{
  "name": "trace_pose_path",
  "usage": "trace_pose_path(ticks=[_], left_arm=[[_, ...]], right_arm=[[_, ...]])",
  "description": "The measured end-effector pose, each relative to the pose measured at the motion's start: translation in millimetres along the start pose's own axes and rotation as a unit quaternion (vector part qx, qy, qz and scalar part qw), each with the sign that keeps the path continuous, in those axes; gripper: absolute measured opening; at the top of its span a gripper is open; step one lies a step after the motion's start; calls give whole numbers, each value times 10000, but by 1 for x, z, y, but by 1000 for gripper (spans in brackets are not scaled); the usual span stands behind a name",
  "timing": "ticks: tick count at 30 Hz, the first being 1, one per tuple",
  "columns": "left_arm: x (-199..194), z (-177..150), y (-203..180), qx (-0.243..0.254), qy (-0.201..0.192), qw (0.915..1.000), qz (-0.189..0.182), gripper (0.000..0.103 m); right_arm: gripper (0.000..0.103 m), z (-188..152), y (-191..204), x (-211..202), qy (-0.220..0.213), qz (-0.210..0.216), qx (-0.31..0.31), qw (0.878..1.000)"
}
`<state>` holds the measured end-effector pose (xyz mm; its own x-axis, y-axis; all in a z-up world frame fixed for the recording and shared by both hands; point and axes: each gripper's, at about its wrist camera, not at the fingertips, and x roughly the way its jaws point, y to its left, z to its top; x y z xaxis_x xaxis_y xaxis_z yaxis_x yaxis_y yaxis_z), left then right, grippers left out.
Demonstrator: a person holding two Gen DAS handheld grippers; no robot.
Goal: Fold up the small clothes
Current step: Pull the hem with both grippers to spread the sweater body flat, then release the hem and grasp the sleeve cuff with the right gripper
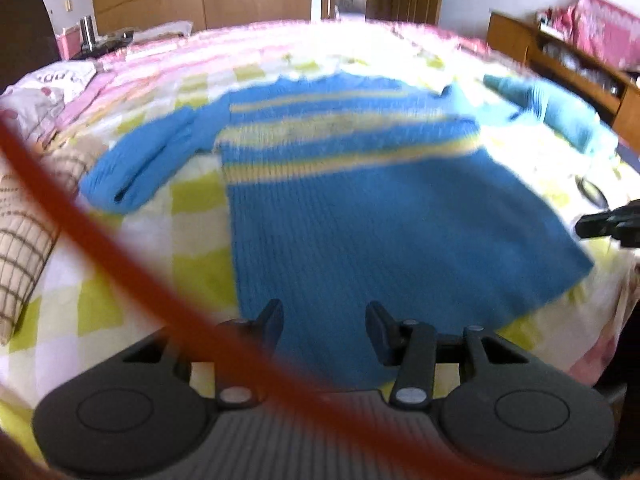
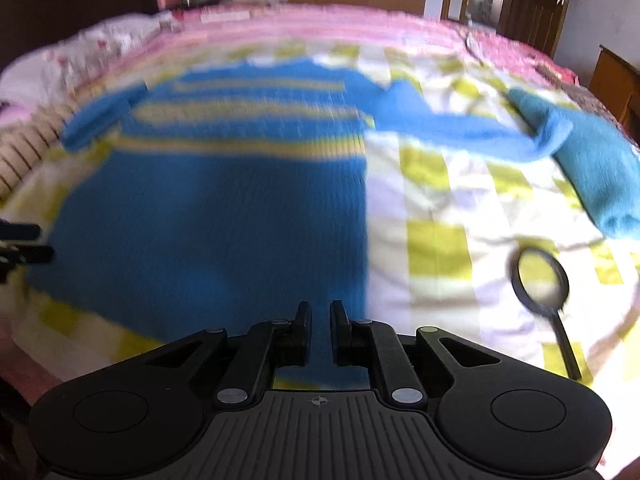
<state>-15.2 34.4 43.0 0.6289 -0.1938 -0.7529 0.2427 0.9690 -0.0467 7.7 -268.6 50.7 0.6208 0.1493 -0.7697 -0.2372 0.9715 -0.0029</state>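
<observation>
left wrist view: whole frame is motion-blurred. a red cable (image 1: 120,248) runs across the lens from upper left to bottom centre, covering part of my left gripper (image 1: 324,328) and its left finger. jaws stand apart with nothing between the pads. the blue sweater (image 1: 360,208) with yellow stripes lies flat on the checked bedspread (image 1: 132,304), hem toward me; the hem edge sits right under and between my fingertips, contact not clear. one sleeve is folded in at the left, the other trails off right toward a teal garment (image 1: 560,112) and blurs into it. a black piece at the right edge (image 1: 608,224), cut off by the frame, is my right gripper. plaid pillow (image 1: 20,256) is cut off at the left.

right wrist view: also blurred, stripes smear. my right gripper (image 2: 320,320) has its jaws nearly closed, a narrow gap left, no fabric pinched that i can make out. sweater (image 2: 224,216) lies ahead and left of the tips, its right edge just beyond them. magnifying glass (image 2: 540,280) lies on the bedspread (image 2: 440,200) to the right, well apart from the sweater. teal garment (image 2: 600,172) is cut off at the right. left gripper tips (image 2: 24,240) poke in at the left edge, beside the sweater's lower corner.
</observation>
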Motion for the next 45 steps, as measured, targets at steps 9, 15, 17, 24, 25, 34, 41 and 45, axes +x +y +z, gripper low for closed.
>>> trace_pose_path(ticks=[9,15,17,24,25,34,41,45], left_arm=[[36,-5,-17,144,383,9990,-169,52],[37,-6,-19,167,454,9987,-175,52],[37,0,-21,139,396,9989,-210,52],[56,26,-43,257,258,9988,-329,52],[60,28,-47,281,286,9986,-358,52],[74,34,-65,557,491,9963,-441,53],[94,62,-86,684,281,9962,-467,53],[112,67,-97,689,376,9956,-503,53]], right_arm=[[17,-7,1,33,436,29,161,9989],[17,-8,-22,28,367,186,648,9971],[17,-4,-28,28,255,216,812,9961],[17,-1,-33,42,346,321,918,9947],[17,-2,-33,44,376,335,912,9946],[17,15,-60,36,9,347,1353,9902],[26,44,-105,52,-278,-163,1852,9822],[27,47,-120,65,-203,-188,2069,9780]])
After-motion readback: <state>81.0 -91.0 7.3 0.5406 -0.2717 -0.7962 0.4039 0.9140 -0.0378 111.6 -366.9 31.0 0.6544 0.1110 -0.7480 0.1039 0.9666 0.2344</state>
